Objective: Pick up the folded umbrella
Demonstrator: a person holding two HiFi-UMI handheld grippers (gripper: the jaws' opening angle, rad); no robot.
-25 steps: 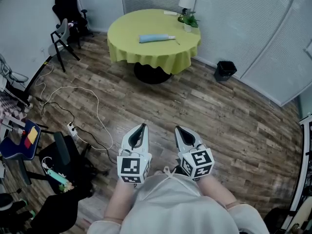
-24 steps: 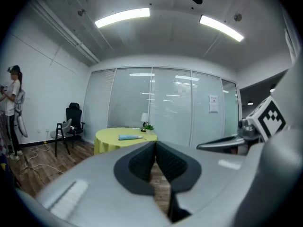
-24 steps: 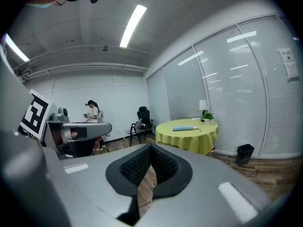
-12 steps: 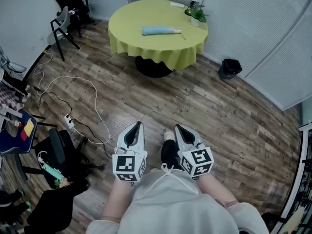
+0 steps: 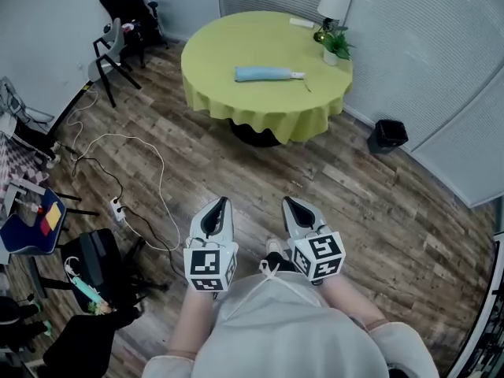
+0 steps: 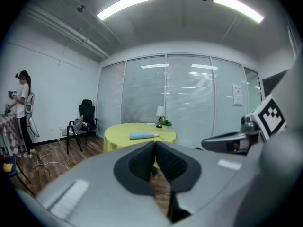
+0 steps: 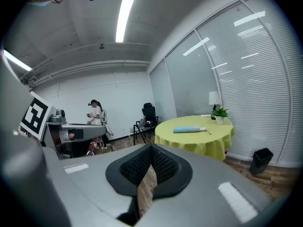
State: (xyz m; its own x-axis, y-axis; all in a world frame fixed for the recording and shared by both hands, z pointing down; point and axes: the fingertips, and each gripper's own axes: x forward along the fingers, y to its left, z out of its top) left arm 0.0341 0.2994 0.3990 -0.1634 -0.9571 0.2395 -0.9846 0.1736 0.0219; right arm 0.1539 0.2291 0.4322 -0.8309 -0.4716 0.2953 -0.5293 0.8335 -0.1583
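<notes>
Lying flat near the middle of the round table (image 5: 228,50) is the folded umbrella (image 5: 268,74). It is light blue, and the table has a yellow-green cloth on it. From the person, the table is at 12 o'clock, well apart from both tools.

A white lamp (image 5: 331,2) and a little green plant (image 5: 337,46) stand at the table's 2 o'clock edge. A small black bin (image 5: 387,135) sits on the brown wood floor (image 5: 370,211) at 2 o'clock, by the wall of white blinds (image 5: 425,46). A white cable (image 5: 146,160) loops over the floor at 10 o'clock and ends at a power strip (image 5: 118,208). Two chairs (image 5: 114,46) wait at 11 o'clock by the wall.

The left gripper (image 5: 220,203) and the right gripper (image 5: 290,204) are side by side, low in front of the person, pointing at the table. Each one has its jaws pressed together with nothing between them.

Far off in the left gripper view, at 9 o'clock, another person (image 6: 21,108) stands by the white wall.
</notes>
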